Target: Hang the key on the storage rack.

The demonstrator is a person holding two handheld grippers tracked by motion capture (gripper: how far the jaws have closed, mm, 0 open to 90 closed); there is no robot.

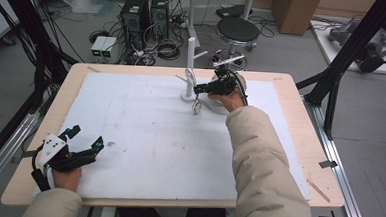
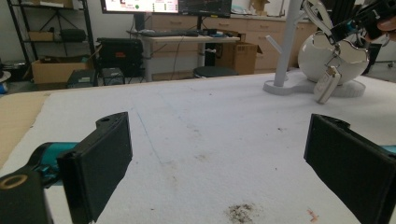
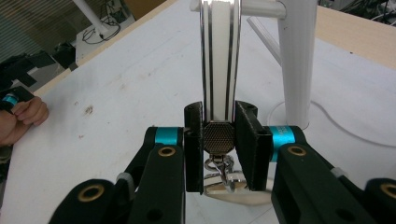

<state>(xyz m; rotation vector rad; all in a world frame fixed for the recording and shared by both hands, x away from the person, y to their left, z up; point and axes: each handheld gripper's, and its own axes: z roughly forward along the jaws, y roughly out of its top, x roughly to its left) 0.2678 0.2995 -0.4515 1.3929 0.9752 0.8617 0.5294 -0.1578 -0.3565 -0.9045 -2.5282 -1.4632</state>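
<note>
Over at the far side of the table (image 1: pixel 298 159), the right gripper (image 3: pixel 218 140) is clenched on a white strap (image 3: pixel 219 60) with a metal clasp and a small tag hanging below, right beside the white peg stand (image 1: pixel 190 63). The left gripper (image 1: pixel 85 140) rests near the front left corner, jaws spread wide, grasping nothing

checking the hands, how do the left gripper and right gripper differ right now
The left gripper has its jaws spread wide with nothing between them; the right gripper is shut on a strap hanging from the white stand. The left sits at the table's near left corner, the right reaches far across. Both have black jaws.
</note>
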